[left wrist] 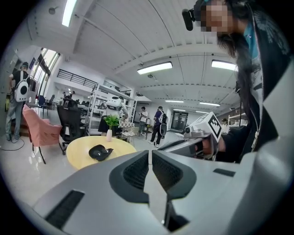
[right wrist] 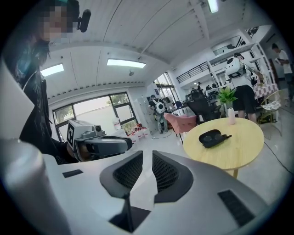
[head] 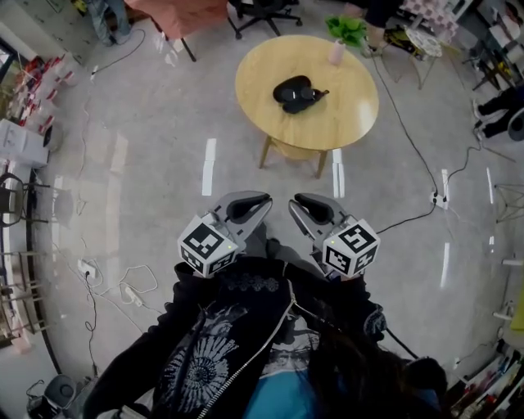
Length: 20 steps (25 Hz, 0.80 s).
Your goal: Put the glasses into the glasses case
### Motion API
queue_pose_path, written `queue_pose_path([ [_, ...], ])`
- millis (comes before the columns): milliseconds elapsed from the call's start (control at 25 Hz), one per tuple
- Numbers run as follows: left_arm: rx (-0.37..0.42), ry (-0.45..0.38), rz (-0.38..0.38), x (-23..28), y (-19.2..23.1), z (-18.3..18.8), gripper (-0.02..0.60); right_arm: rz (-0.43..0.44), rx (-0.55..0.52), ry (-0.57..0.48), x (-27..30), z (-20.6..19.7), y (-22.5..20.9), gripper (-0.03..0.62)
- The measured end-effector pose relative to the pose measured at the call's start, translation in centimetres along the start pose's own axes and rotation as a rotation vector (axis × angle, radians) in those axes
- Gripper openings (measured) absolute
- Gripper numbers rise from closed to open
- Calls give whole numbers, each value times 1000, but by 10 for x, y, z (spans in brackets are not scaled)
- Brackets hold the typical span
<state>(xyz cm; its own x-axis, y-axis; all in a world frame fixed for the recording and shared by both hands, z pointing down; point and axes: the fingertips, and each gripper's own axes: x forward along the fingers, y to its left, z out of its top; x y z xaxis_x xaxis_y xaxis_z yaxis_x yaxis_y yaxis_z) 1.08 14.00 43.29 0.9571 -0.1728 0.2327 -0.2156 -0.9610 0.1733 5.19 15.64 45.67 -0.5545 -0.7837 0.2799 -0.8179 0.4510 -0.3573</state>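
A black glasses case (head: 290,87) lies open on the round wooden table (head: 344,110) far ahead of me. Dark glasses (head: 314,97) rest against its right side; the two are hard to tell apart at this distance. The case (left wrist: 97,152) shows small in the left gripper view, and the case (right wrist: 210,137) also shows in the right gripper view. Both grippers are held close to my chest, well short of the table. My left gripper (head: 260,199) (left wrist: 150,154) has its pads together and empty. My right gripper (head: 300,200) (right wrist: 147,155) shows a narrow gap between its pads, with nothing in it.
A small pink vase (head: 336,51) with a green plant stands at the table's far edge. Grey floor lies between me and the table, with cables and a power strip (head: 438,199) to the right. A pink chair (head: 176,12) and an office chair (head: 266,10) stand behind the table.
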Motion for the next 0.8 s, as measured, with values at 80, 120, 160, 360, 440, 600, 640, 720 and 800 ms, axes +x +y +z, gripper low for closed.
queue_pose_path([
  [80, 4, 0, 7, -4, -5, -1, 29, -7, -16, -16, -2, 1, 4, 75],
  [120, 6, 1, 9, -7, -7, -2, 29, -11, -23, -24, -3, 2, 6, 73],
  [160, 9, 2, 11, -8, -8, -2, 29, -13, -30, -32, -3, 2, 7, 72],
  [360, 19, 0, 9, -11, -15, -1, 29, -17, -55, -59, -4, 6, 14, 70],
  [440, 25, 0, 4, -9, -16, -1, 29, -18, -63, -61, -4, 6, 14, 69],
  [600, 30, 7, -14, -9, -28, -3, 29, -25, -64, -68, -10, 3, 20, 66],
  [640, 33, 9, -19, -10, -31, -3, 29, -27, -64, -69, -11, 2, 22, 64],
  [720, 38, 12, -27, -11, -36, -4, 29, -30, -65, -68, -14, 0, 25, 64],
  [800, 43, 11, -29, -11, -37, -4, 29, -31, -66, -68, -14, -2, 27, 64],
])
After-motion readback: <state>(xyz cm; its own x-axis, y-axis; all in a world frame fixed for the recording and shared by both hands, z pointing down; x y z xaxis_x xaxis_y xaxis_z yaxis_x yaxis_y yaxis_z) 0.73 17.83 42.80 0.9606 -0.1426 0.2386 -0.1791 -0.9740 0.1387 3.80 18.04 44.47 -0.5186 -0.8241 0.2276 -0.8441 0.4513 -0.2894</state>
